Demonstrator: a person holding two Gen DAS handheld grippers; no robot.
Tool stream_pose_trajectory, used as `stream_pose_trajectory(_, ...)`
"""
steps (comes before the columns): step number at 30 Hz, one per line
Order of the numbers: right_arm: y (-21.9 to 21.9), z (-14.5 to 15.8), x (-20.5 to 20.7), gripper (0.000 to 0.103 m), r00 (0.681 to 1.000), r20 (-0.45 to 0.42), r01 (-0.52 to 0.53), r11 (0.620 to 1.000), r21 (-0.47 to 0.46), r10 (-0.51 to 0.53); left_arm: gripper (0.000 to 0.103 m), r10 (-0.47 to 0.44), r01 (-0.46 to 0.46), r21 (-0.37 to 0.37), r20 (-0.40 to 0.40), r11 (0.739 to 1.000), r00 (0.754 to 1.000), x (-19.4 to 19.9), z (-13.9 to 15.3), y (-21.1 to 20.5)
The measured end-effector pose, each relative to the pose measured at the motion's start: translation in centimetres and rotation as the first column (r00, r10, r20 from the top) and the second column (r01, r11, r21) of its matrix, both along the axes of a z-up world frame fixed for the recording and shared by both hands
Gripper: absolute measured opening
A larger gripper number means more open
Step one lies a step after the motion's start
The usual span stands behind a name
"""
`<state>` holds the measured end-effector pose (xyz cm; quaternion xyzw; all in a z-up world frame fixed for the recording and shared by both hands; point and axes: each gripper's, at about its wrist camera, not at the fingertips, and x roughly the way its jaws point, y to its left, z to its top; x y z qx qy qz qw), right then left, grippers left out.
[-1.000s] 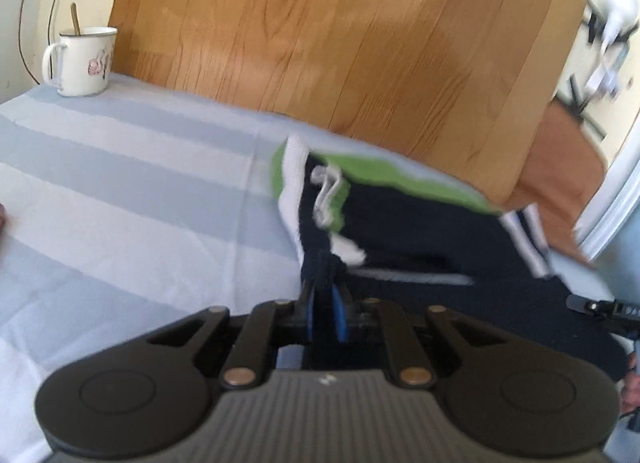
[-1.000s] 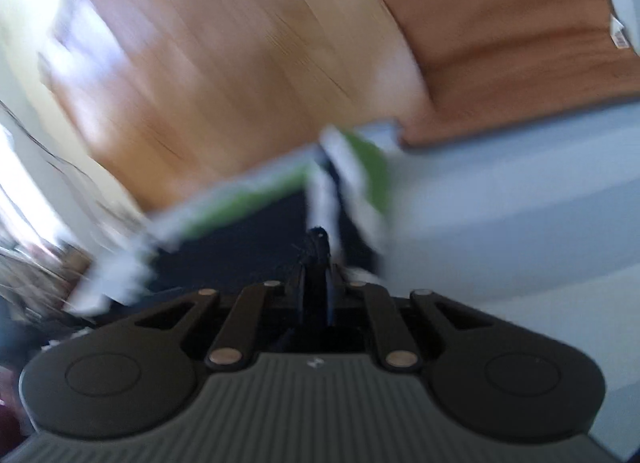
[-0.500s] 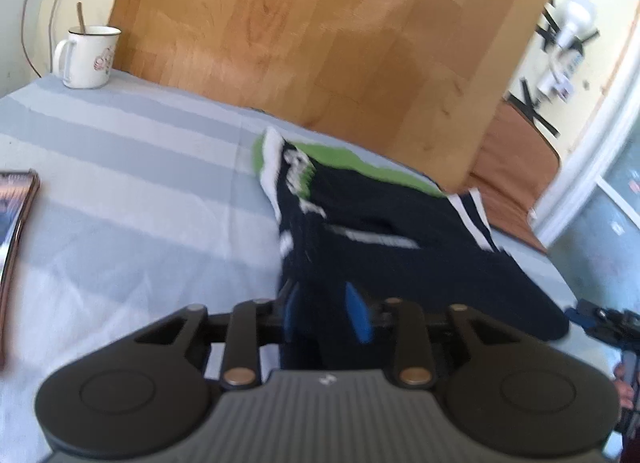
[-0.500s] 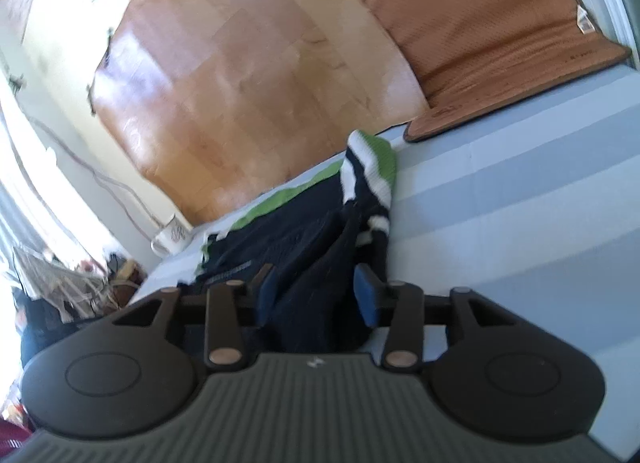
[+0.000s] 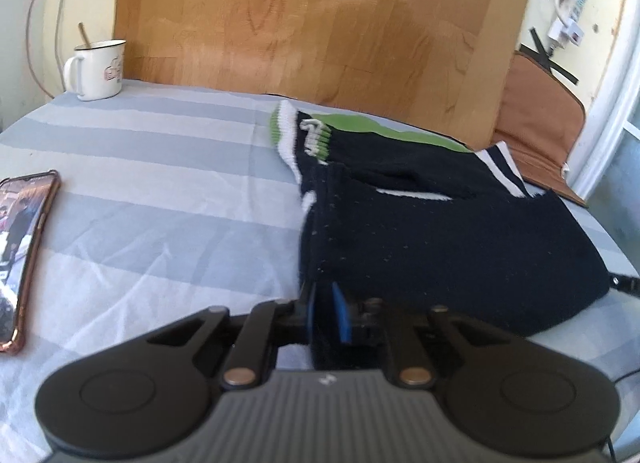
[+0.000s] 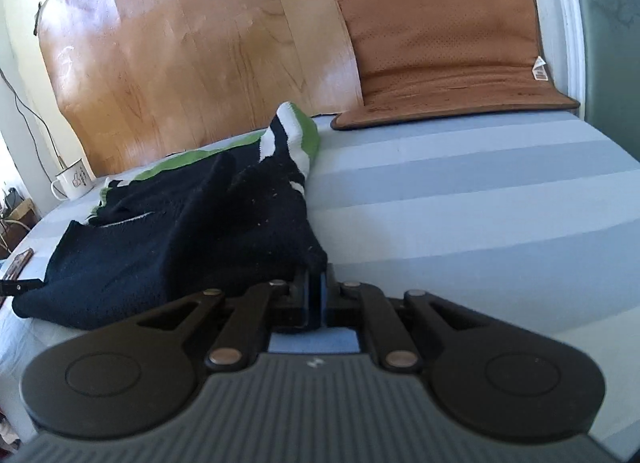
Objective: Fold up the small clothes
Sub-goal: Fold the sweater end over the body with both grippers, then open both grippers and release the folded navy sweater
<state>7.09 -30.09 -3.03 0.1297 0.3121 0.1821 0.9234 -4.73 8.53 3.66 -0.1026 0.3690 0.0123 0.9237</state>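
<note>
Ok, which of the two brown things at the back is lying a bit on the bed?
The padded brown mat, on the right: its bottom edge folds forward onto the striped bed. The wooden board only stands upright behind the dark shorts.
</note>
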Motion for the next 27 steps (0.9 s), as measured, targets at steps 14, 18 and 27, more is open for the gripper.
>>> stream_pose_trajectory(14, 2.1, 4.0, -3.0, 0.035, 0.978, 0.198, -0.053, 0.994, -0.091, 0.071, 0.01, 0.014, -0.013, -0.032, 0.009, 0.999, 1.0, 0.0, 0.6, 1.1)
stream_pose_trajectory(18, 5.3, 2.2, -1.9, 0.033, 0.973, 0.132, -0.162, 0.967, -0.197, 0.189, 0.01, 0.015, -0.013, -0.057, 0.033, 0.998, 0.999, -0.1, 1.2, 1.5)
stream_pose_trajectory(27, 2.4, 4.2, -0.6, 0.006, 0.976, 0.217, 0.015, 0.993, -0.12, 0.012, 0.01, 0.004, -0.002, -0.027, 0.074, 1.0, 0.997, 0.5, 2.9, 1.4)
